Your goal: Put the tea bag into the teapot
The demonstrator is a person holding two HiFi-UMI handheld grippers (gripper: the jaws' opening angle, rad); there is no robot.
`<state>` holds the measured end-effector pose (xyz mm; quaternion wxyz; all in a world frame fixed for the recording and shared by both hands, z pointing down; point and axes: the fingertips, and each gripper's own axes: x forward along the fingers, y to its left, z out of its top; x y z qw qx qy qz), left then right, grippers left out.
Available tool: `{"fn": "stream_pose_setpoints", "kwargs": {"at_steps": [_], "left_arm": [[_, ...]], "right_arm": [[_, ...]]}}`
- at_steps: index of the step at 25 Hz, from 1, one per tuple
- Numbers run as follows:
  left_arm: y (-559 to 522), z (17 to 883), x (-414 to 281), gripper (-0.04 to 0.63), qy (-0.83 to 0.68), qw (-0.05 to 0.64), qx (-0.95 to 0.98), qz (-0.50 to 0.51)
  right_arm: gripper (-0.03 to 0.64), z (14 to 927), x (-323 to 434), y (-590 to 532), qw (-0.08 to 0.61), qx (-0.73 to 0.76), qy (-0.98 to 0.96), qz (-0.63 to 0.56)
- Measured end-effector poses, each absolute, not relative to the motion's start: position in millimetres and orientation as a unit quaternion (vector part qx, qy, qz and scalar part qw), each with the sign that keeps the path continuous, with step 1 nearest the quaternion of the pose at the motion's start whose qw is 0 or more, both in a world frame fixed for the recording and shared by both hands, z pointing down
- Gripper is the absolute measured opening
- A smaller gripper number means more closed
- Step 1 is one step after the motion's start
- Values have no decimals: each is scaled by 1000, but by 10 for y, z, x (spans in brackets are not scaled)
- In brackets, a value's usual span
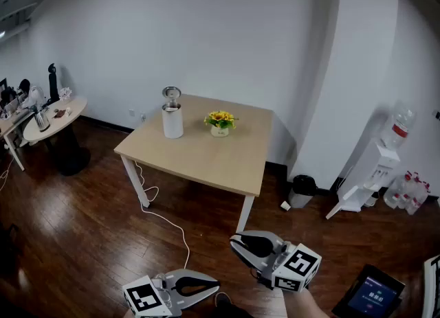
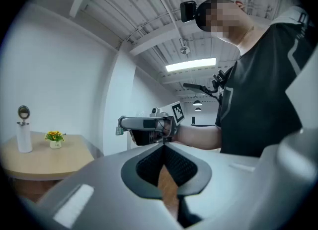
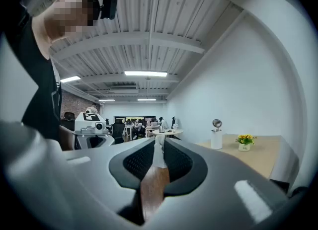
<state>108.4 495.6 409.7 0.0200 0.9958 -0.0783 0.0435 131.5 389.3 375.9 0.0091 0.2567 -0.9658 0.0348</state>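
The white teapot (image 1: 172, 121) stands with its lid tipped open on the far left part of the wooden table (image 1: 206, 159); it also shows small in the left gripper view (image 2: 23, 137) and the right gripper view (image 3: 216, 138). My right gripper (image 1: 232, 240) is held level well short of the table, shut on a small white tea bag (image 3: 159, 154) pinched at its tips. From the left gripper view, that tea bag (image 2: 119, 131) hangs at the right gripper's tip (image 2: 120, 123). My left gripper (image 1: 217, 284) is low beside it, jaws together with nothing between them (image 2: 163, 145).
A small pot of yellow flowers (image 1: 220, 122) sits on the table next to the teapot. A white cable (image 1: 161, 217) trails over the wood floor. A round side table (image 1: 55, 121) stands at the left, a black bin (image 1: 302, 187) and a water dispenser (image 1: 375, 172) at the right.
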Motion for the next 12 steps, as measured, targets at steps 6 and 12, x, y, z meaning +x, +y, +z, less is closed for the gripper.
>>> {"fn": "stream_pose_setpoints", "kwargs": {"at_steps": [6, 12], "left_arm": [[4351, 4011, 1237, 5, -90, 23, 995, 44], [3889, 3995, 1424, 5, -94, 20, 994, 49]], "right_arm": [[55, 3646, 1439, 3282, 2, 245, -969, 35], [56, 3590, 1563, 2784, 3, 235, -971, 30]]}}
